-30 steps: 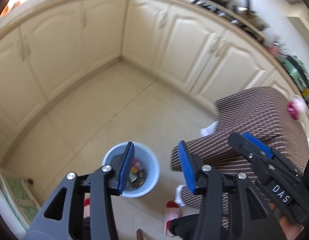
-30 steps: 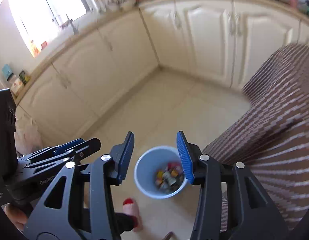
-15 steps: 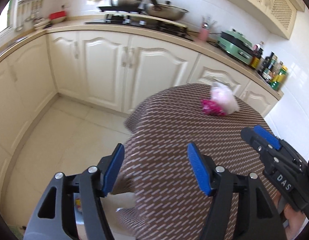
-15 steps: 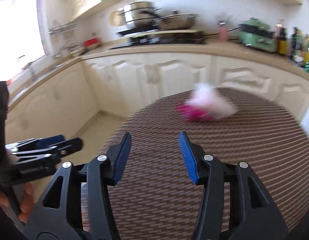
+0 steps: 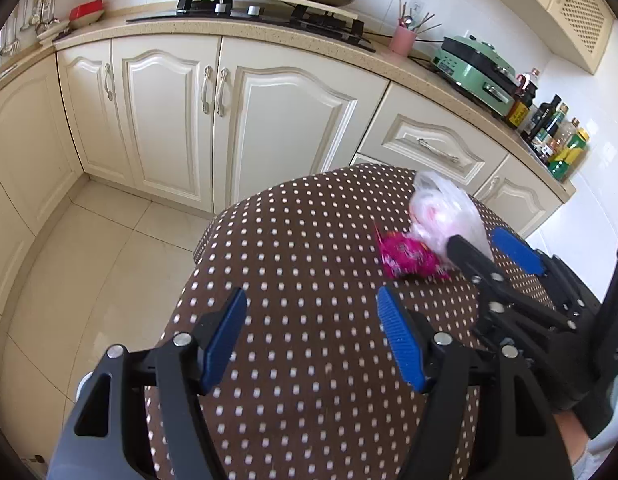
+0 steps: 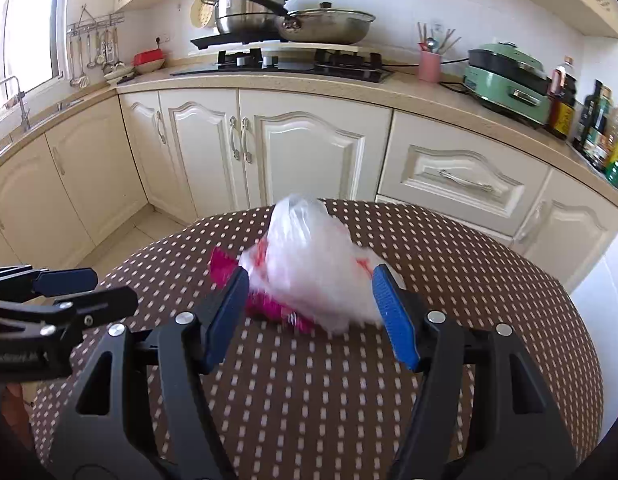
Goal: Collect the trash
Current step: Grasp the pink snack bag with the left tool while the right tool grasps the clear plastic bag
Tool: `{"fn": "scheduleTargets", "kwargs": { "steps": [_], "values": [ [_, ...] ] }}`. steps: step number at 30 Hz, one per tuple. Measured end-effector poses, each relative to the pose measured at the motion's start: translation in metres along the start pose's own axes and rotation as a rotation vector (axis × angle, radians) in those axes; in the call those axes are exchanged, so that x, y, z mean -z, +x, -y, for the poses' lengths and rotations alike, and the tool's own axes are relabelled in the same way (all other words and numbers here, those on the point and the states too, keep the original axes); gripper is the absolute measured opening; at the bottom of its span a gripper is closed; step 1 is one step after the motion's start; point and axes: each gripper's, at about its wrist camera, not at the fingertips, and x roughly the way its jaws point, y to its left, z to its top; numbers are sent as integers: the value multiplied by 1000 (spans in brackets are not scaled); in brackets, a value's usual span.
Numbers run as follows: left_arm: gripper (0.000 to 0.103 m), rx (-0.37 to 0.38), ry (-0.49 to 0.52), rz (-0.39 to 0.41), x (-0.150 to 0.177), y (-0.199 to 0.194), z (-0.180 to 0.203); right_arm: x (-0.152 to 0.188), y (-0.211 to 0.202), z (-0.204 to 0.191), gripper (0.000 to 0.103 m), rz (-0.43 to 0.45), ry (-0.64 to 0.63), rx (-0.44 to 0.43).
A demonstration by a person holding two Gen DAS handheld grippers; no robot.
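Right gripper (image 6: 307,312) nearer, jaws opening, empty; crumpled clear plastic bag (image 6: 313,264) and pink foil wrapper (image 6: 269,304) just beyond, mid-frame on tabletop (image 6: 329,400). Left gripper (image 5: 311,336) spread, empty.

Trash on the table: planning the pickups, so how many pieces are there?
2: a clear plastic bag and a pink wrapper touching it, partly beneath. More may be hidden under the bag.

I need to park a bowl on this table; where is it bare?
The brown dotted tablecloth is bare left of and in front of the crumpled pink wrapper. The far right is crowded by that wrapper and the clear plastic bag.
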Motion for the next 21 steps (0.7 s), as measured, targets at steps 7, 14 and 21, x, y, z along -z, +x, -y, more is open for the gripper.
{"fn": "scheduleTargets", "kwargs": {
  "steps": [7, 14, 21],
  "values": [
    [67, 50, -9, -14, -21, 24, 15, -7, 23, 15, 29, -23, 5, 0],
    [71, 70, 0, -11, -35, 46, 48, -8, 0, 40, 20, 23, 53, 25],
    [71, 17, 66, -83, -34, 76, 75, -7, -10, 52, 20, 36, 117, -2]
  ]
}}
